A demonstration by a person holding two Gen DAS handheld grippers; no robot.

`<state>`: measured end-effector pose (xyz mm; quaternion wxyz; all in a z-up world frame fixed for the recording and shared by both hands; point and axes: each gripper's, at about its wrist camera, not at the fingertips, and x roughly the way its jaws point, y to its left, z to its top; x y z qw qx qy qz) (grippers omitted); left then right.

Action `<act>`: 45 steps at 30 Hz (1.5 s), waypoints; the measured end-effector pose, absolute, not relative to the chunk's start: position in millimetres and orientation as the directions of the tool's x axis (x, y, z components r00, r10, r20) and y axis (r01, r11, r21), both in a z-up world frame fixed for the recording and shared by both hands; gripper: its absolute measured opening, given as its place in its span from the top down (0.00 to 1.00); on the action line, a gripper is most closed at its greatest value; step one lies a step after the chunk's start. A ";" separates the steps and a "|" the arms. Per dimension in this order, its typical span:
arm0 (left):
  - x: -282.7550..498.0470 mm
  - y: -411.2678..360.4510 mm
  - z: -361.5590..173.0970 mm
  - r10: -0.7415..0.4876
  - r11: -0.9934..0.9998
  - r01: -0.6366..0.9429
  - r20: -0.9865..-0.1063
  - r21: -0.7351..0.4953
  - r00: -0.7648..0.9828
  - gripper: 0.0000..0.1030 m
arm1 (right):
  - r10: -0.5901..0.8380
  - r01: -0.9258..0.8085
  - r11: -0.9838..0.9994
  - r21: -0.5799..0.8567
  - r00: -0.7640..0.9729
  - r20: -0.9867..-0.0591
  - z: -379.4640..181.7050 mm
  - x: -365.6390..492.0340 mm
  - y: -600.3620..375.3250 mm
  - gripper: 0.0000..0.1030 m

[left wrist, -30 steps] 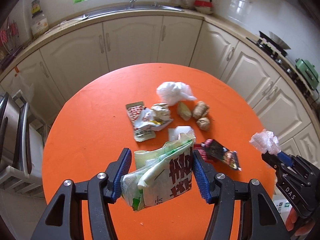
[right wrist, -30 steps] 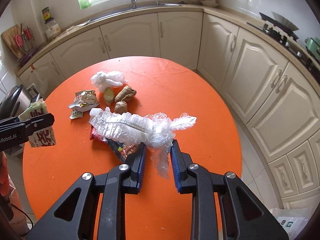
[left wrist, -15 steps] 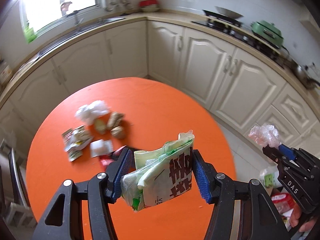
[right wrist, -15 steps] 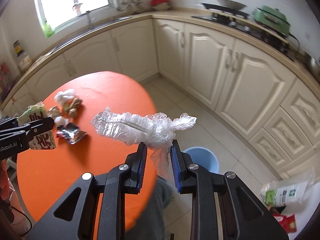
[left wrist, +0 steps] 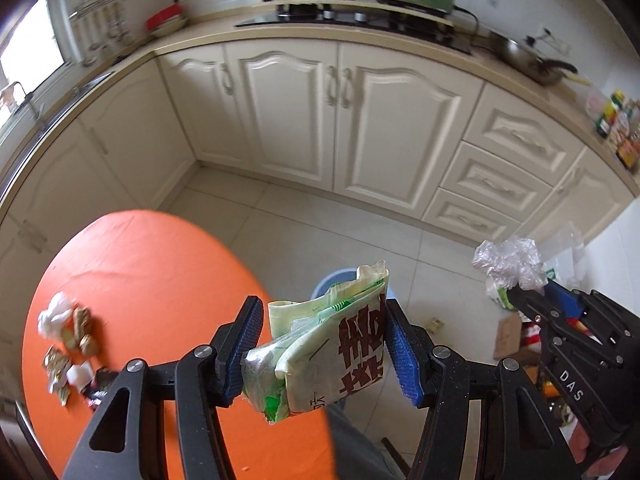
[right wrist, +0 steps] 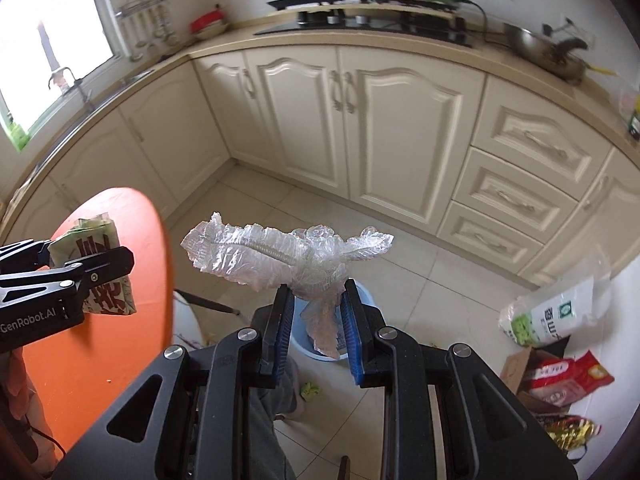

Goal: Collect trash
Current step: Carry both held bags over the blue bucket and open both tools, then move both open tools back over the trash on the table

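My left gripper (left wrist: pixel 322 344) is shut on a folded green and white food packet (left wrist: pixel 332 344) with red print, held over the table's edge. It also shows in the right wrist view (right wrist: pixel 100 268). My right gripper (right wrist: pixel 314 320) is shut on a crumpled clear plastic cap (right wrist: pixel 288 252), held above a blue bin (right wrist: pixel 362 300) on the floor. In the left wrist view the bin (left wrist: pixel 332 282) is mostly hidden behind the packet, and the plastic cap (left wrist: pixel 510 262) shows at right.
Several pieces of trash (left wrist: pixel 72 344) lie on the round orange table (left wrist: pixel 152 272) at left. Cream cabinets (right wrist: pixel 360 120) line the far side. Bags and a box (right wrist: pixel 556 344) lie on the floor at right. A chair (right wrist: pixel 192 312) stands by the table.
Both grippers have swung right, away from the table toward the floor and the blue bin, still holding the packet and the plastic cap.
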<state>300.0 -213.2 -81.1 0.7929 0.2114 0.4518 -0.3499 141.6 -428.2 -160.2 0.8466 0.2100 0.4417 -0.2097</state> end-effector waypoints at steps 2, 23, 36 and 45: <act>301.5 -232.7 -86.3 -0.364 0.639 0.769 -0.871 0.026 0.331 0.46 | -0.179 0.563 0.809 0.167 0.507 -0.843 -164.3 135.3 -438.8 0.77; 370.4 -405.7 -192.3 -0.203 0.590 0.806 -0.957 0.048 0.206 0.34 | -0.127 0.662 0.724 0.192 0.403 -0.907 -229.2 121.1 -502.8 0.77; 392.4 -387.4 -190.7 -0.143 0.658 0.746 -0.956 0.101 0.255 0.33 | -0.055 0.594 0.774 0.217 0.406 -0.912 -251.2 174.5 -493.6 0.74; 387.5 -347.3 -170.8 -0.138 0.729 0.676 -0.942 0.111 0.305 0.27 | -0.060 0.589 0.768 0.250 0.456 -0.888 -246.9 204.6 -484.5 0.11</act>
